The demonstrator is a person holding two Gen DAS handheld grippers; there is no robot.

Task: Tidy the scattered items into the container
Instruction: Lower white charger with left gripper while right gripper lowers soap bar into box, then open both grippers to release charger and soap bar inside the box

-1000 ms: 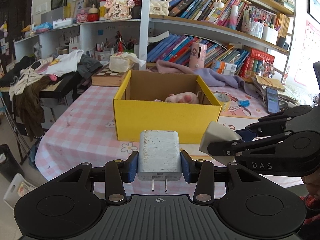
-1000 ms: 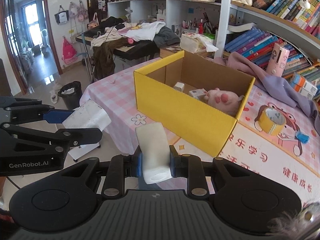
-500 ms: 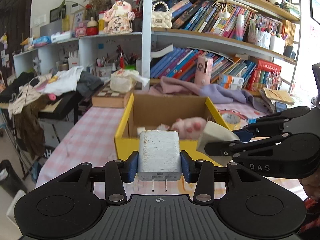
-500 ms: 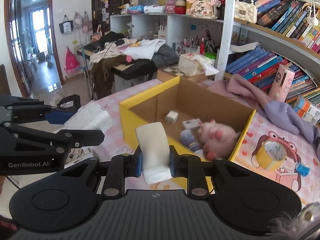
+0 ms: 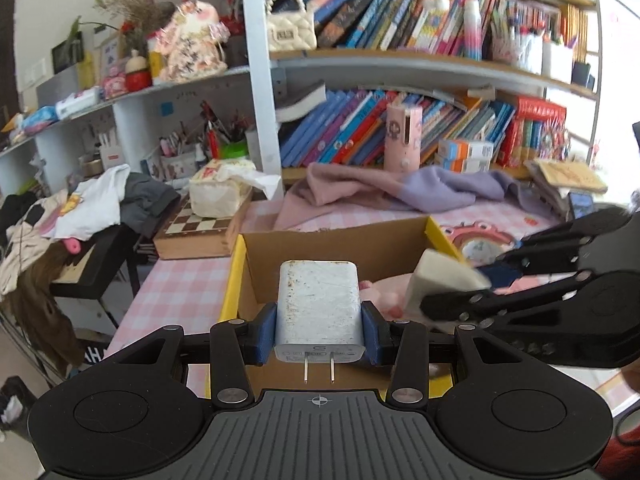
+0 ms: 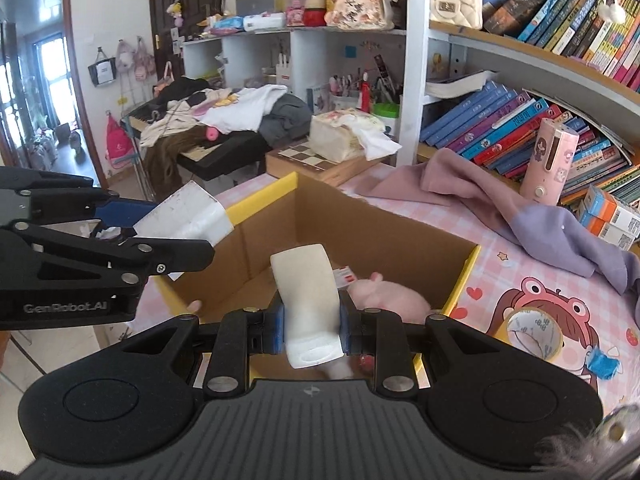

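My left gripper (image 5: 319, 332) is shut on a scuffed white charger plug (image 5: 318, 308), prongs toward the camera, held over the near edge of the yellow cardboard box (image 5: 234, 272). My right gripper (image 6: 310, 332) is shut on a curved white plastic piece (image 6: 306, 300) and hangs over the same box (image 6: 466, 276). A pink plush toy (image 6: 384, 298) and a small red-and-white packet (image 6: 344, 274) lie inside the box. Each gripper shows in the other's view: the right one (image 5: 452, 292) at the right, the left one (image 6: 176, 226) at the left.
The box stands on a pink checked tablecloth (image 5: 180, 288). A roll of yellow tape (image 6: 534, 332) and a purple cloth (image 6: 520, 208) lie to the right. A chessboard box (image 5: 196, 232) with a tissue pack sits behind. Bookshelves (image 5: 400, 128) stand close behind; clothes are piled on a black stand (image 5: 92, 208).
Both grippers have moved forward toward and over the yellow box, each still holding its item. The box now fills the lower middle of both views.
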